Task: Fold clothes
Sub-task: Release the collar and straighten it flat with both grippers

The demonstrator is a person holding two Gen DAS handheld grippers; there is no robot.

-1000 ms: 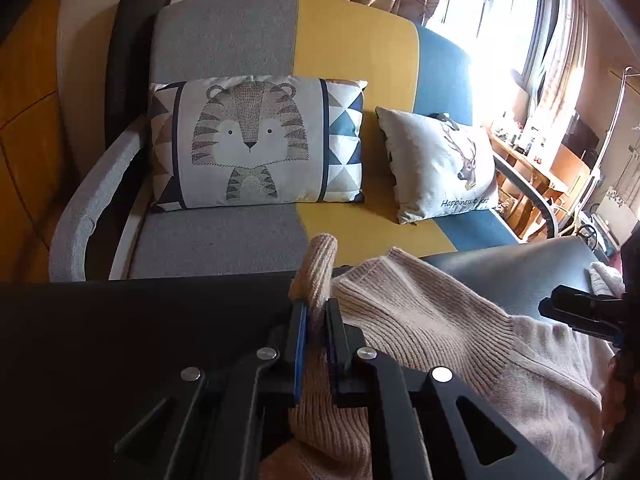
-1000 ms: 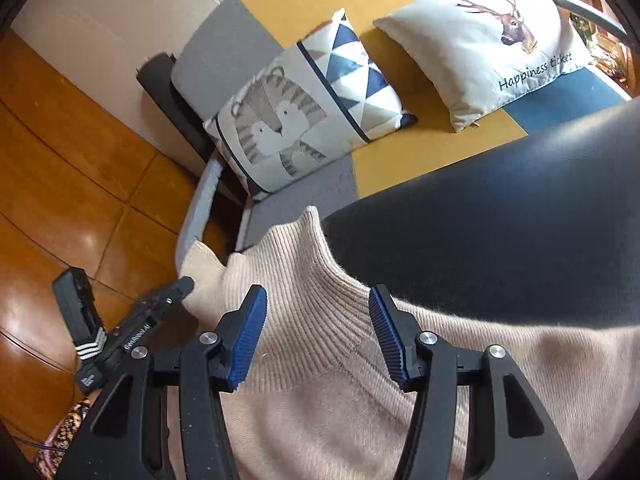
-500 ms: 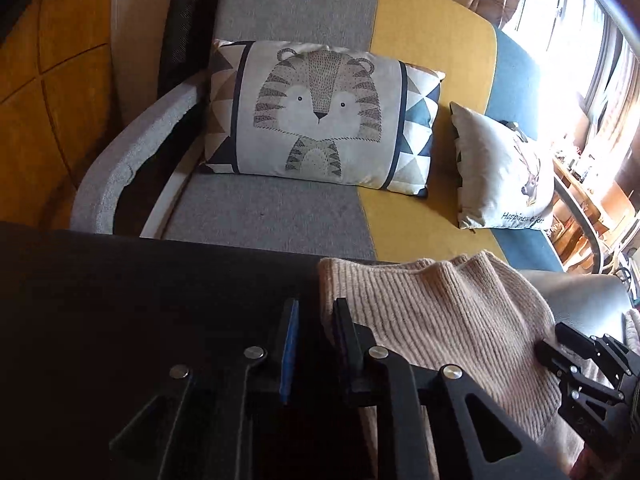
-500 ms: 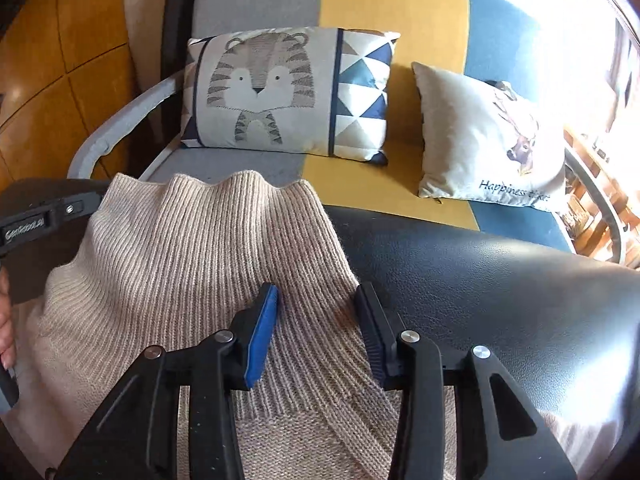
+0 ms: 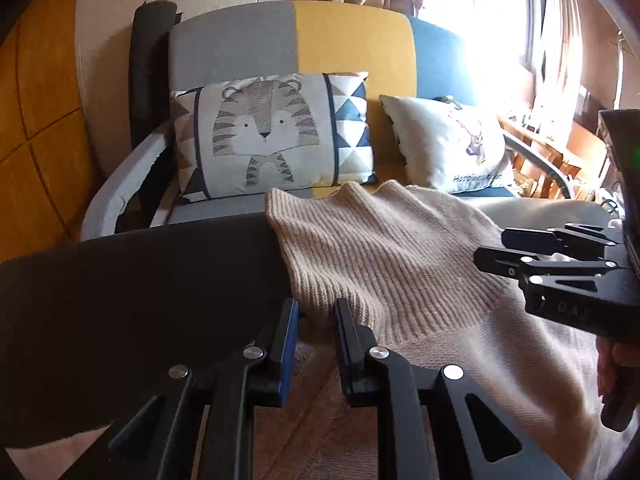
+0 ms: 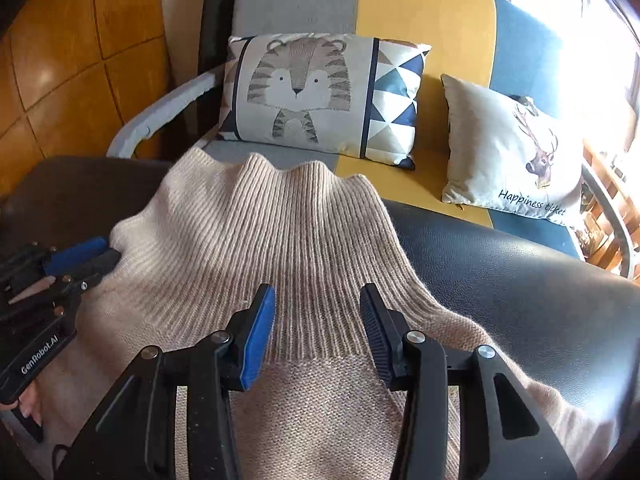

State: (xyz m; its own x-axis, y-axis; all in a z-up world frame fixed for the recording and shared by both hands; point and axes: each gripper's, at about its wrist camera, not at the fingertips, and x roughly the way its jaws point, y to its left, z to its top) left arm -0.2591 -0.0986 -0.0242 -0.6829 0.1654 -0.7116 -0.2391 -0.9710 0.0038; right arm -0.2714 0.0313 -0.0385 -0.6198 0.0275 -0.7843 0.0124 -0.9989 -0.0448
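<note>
Beige knit sweater [image 6: 280,240] lies flat on the black worktop [image 6: 520,280], ribbed end ahead of both grippers. Left gripper [image 5: 314,316] and right gripper [image 6: 318,304] hover opening, holding nothing, probably lining up a fold.

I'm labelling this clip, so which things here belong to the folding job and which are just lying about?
Belongs to the job:
beige sweater
left tool, jaws opening
right tool, jaws opening
black table

Just lying about:
tiger cushion
deer cushion
sofa
</note>
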